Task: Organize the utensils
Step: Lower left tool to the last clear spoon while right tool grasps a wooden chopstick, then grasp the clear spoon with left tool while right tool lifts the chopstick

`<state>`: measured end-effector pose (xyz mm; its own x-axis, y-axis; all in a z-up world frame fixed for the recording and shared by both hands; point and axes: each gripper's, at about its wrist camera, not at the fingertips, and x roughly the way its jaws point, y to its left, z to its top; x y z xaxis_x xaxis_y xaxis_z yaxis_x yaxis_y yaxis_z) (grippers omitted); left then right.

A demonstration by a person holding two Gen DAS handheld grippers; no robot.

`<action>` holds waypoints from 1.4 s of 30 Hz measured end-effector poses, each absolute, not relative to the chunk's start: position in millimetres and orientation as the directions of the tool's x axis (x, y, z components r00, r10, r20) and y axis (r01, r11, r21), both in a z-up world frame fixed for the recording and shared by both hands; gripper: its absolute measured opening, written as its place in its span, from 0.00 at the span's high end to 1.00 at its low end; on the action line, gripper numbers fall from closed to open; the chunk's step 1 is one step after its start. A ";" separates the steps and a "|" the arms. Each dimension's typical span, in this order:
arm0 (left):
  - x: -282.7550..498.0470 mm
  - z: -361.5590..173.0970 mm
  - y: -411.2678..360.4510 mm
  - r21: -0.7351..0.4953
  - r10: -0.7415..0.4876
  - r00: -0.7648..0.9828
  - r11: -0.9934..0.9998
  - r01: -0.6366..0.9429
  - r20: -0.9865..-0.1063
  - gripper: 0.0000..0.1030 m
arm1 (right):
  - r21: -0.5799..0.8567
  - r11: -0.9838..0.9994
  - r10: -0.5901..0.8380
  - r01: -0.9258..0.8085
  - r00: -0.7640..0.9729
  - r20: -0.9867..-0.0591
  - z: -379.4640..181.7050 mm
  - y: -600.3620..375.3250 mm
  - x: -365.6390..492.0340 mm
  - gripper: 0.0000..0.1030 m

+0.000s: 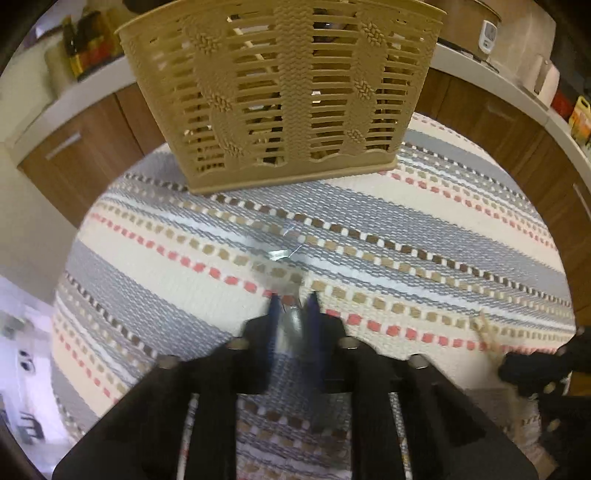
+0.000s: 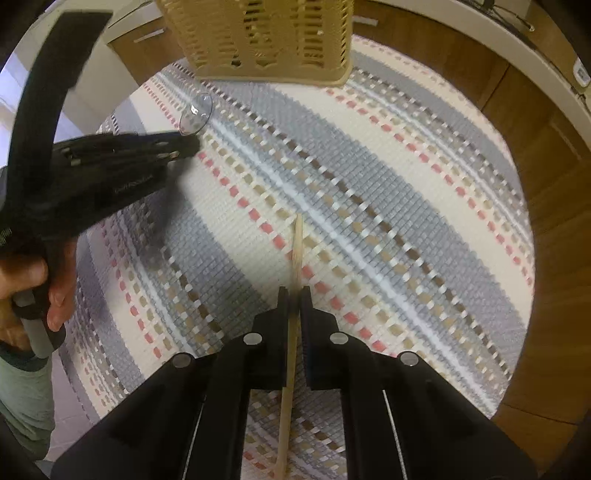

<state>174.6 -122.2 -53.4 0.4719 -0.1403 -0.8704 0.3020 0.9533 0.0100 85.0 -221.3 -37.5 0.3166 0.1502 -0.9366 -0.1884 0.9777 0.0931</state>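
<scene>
A beige slatted plastic basket (image 1: pixel 280 92) stands at the far side of the striped tablecloth (image 1: pixel 406 229); it also shows in the right wrist view (image 2: pixel 258 37). My left gripper (image 1: pixel 293 306) is shut on a clear plastic spoon (image 1: pixel 282 258), whose bowl points toward the basket; in the right wrist view the left gripper (image 2: pixel 184 142) holds the spoon (image 2: pixel 195 112) above the cloth. My right gripper (image 2: pixel 294 295) is shut on a thin wooden stick (image 2: pixel 297 243) that points forward above the cloth. In the left wrist view the right gripper (image 1: pixel 513 365) and the stick (image 1: pixel 484 328) show at the right edge.
Wooden cabinet fronts (image 1: pixel 92 140) under a white countertop (image 1: pixel 476 74) ring the table. Bottles (image 1: pixel 85 44) and a white appliance (image 1: pixel 487 33) stand on the counter. A hand (image 2: pixel 33 284) holds the left gripper's handle.
</scene>
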 end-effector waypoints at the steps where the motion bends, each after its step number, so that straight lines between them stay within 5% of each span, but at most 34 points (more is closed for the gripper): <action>1: 174.5 -53.2 -121.6 -0.001 -0.151 0.469 0.952 0.305 -0.870 0.90 | 0.097 0.979 0.152 -0.182 0.321 -0.935 -35.3 -225.3 86.8 0.95; 15: 149.0 -53.1 -76.9 -0.128 -0.265 0.425 0.937 0.324 -0.866 0.90 | 0.160 0.982 0.181 -0.102 0.260 -0.948 -41.7 -248.8 116.3 0.94; 22: 135.3 -35.1 -53.1 -0.147 -0.292 0.471 0.936 0.321 -0.832 0.90 | 0.071 0.984 0.117 -0.161 0.295 -0.948 -44.0 -233.1 109.5 0.96; 31: 116.2 35.3 -41.0 -0.185 -0.380 0.637 0.917 0.353 -0.670 0.90 | 0.156 0.957 0.266 -0.245 0.525 -0.808 24.0 -230.6 91.3 0.96; 42: 116.9 145.9 -45.6 -0.189 -0.442 0.832 0.897 0.400 -0.336 0.90 | 0.218 0.940 0.340 -0.263 0.773 -0.536 120.6 -249.8 111.3 0.96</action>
<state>116.9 -45.6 145.9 0.8317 -0.4422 -0.3357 0.4003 0.8966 -0.1894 111.3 -249.8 120.6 0.7726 0.3403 -0.5360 -0.2627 0.9399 0.2181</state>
